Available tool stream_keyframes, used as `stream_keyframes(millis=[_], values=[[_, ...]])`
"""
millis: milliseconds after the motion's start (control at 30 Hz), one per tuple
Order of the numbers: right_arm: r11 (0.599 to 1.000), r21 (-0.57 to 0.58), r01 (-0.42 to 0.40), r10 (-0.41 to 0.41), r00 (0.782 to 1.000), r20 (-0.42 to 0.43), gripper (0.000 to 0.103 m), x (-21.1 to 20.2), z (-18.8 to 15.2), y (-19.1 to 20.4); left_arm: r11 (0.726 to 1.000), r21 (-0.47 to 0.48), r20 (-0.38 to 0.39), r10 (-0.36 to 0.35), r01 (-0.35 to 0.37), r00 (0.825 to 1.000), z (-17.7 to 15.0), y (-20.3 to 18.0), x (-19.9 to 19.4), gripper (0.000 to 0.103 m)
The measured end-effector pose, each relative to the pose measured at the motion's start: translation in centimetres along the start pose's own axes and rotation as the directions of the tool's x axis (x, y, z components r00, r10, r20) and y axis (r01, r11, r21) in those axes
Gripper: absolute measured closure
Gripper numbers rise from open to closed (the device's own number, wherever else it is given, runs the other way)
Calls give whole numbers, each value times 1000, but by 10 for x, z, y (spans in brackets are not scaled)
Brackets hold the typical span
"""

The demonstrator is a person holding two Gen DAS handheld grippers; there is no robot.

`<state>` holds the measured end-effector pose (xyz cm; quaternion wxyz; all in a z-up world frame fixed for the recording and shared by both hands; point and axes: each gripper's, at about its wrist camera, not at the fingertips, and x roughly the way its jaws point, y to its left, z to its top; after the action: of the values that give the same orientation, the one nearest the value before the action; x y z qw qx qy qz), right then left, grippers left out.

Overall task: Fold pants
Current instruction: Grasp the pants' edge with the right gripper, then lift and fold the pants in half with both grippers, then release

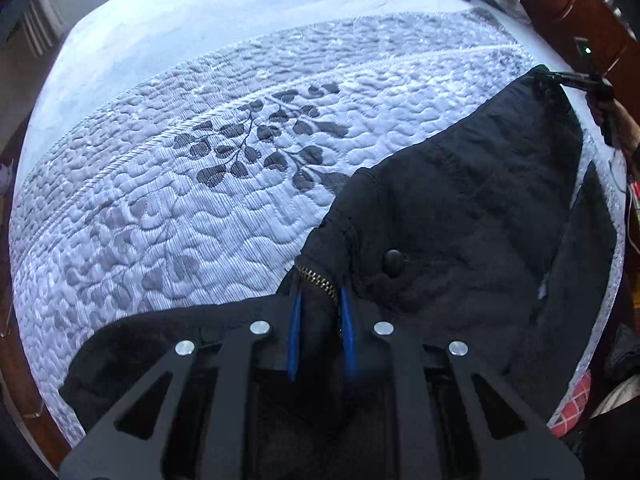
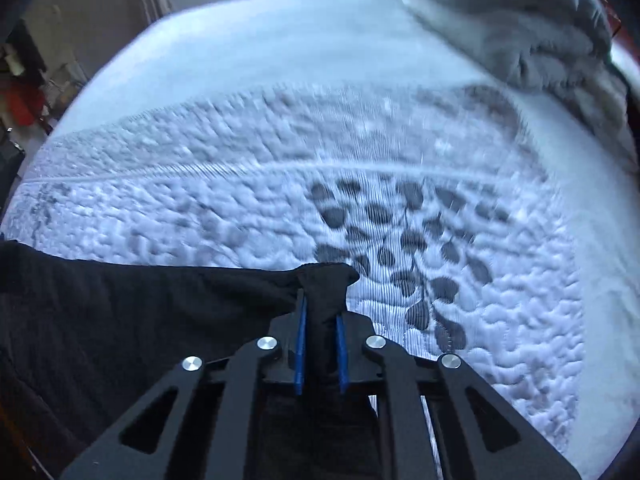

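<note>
Over the white quilted mattress with grey leaf pattern (image 1: 200, 184), black fabric pants (image 1: 460, 208) hang stretched between both claws. Left claw (image 1: 320, 300) clamped beside the brass zipper (image 1: 318, 280); right claw (image 2: 320, 312) clamped on a bunched corner

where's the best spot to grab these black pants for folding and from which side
Grip the pants at the waistband's two ends, coming from above. The band is a thick seamed edge that bunches between fingers, so it should hold. The left gripper is shut on the end by the zipper and the right gripper on the other corner, spreading the band over the mattress.
</note>
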<state>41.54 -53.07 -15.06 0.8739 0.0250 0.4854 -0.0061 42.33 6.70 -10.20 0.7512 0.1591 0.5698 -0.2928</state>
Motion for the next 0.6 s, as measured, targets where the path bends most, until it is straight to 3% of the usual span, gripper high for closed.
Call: stream_keyframes(millis=[167,333,600], values=[[999,-2,-39,39,987,154,92,-66,-9,8,1000,-12,95,2,-1,995,-31,-23,-43,88],[998,26,-62,52,955,292,92,-134,-44,7,999,-34,191,-2,9,982,-77,-54,-91,88],[987,116,-112,59,921,386,93,-202,-127,-12,993,-97,280,-37,67,959,-161,-112,-133,88]])
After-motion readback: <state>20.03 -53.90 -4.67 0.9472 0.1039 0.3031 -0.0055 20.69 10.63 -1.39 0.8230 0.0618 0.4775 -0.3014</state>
